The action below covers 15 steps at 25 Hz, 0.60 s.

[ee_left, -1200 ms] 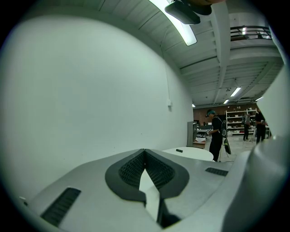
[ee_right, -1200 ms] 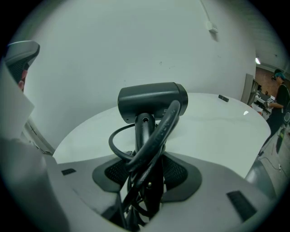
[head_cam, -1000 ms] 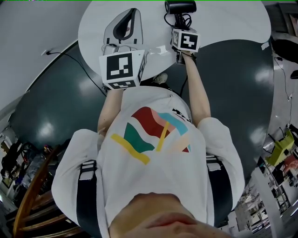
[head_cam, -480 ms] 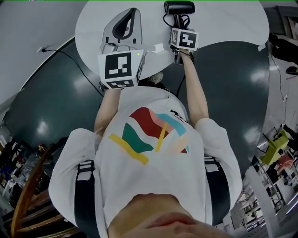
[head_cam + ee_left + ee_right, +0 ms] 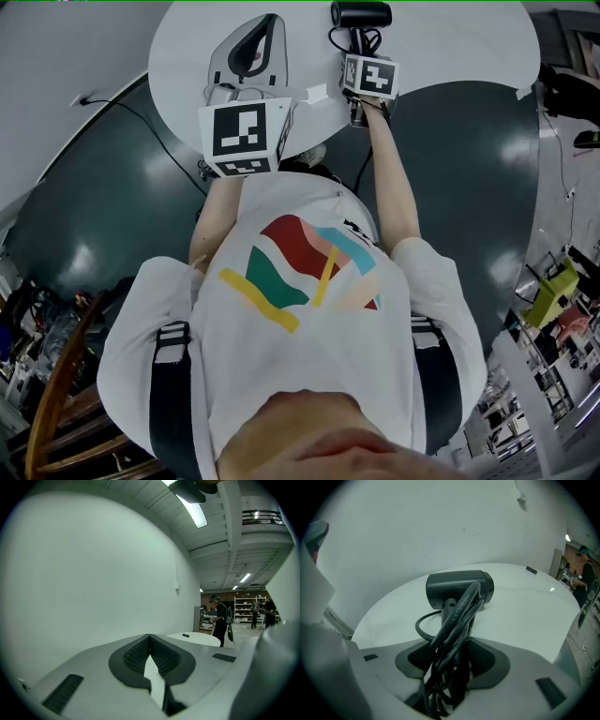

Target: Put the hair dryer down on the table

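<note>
R hand: right gripper (image 5: 457, 653) has its jaws clamped on the handle (image 5: 451, 613) of the hair dryer (image 5: 459, 588), w/ the cord (image 5: 423, 626) bundled into the same grip, so the jaws stand wide. The gripper is angled down. The barrel (image 5: 461, 587) lies crosswise at the far end, over the white round table (image 5: 525, 616). Can't tell from either view whether the barrel bottom is touching the top or just above it.

L hand: left gripper (image 5: 150, 637) has its tips together w/ nothing between them. It's held roughly level over the near-left part of the table, well apart from the dryer and not involved.

Step in hand, as I read it: the final lowering and release.

How to do it well:
- Bring the barrel down until it clearly rests on the table before the jaws let go — no drop.
- Lay the handle toward flat. Released at this steep angle, the dryer would likely tip over on the barrel.
- Open wide enough that the cord loops fall free. Strands run right through the jaws and could snag on a pad, dragging the dryer back on pull-out.
- Back out along the handle line, not sideways.
- In the head view the dryer sits toward the far part of the table, so set it a bit inward rather than nearer that edge.
</note>
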### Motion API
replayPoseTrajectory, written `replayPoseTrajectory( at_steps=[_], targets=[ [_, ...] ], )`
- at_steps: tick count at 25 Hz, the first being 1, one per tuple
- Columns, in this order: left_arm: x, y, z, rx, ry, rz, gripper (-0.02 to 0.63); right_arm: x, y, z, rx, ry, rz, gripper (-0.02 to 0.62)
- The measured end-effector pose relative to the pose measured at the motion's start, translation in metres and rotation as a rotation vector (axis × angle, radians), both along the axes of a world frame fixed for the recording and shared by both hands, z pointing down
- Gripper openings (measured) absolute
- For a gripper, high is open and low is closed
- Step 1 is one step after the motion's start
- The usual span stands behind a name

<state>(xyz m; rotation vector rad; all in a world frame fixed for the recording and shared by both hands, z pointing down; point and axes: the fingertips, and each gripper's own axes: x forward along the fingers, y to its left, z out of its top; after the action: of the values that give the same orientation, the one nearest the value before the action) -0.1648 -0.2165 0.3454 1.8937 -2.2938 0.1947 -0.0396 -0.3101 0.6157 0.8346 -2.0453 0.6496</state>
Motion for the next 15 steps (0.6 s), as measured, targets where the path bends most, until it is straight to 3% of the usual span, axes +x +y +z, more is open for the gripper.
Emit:
replayPoseTrajectory(
  at_steps=[15],
  targets=[
    [-0.0045,0.009,0.0046,0.0,0.015,0.009,0.016,-0.0016,0.0048,0.0024,0.014,0.056,-0.02,0.219]
  ],
)
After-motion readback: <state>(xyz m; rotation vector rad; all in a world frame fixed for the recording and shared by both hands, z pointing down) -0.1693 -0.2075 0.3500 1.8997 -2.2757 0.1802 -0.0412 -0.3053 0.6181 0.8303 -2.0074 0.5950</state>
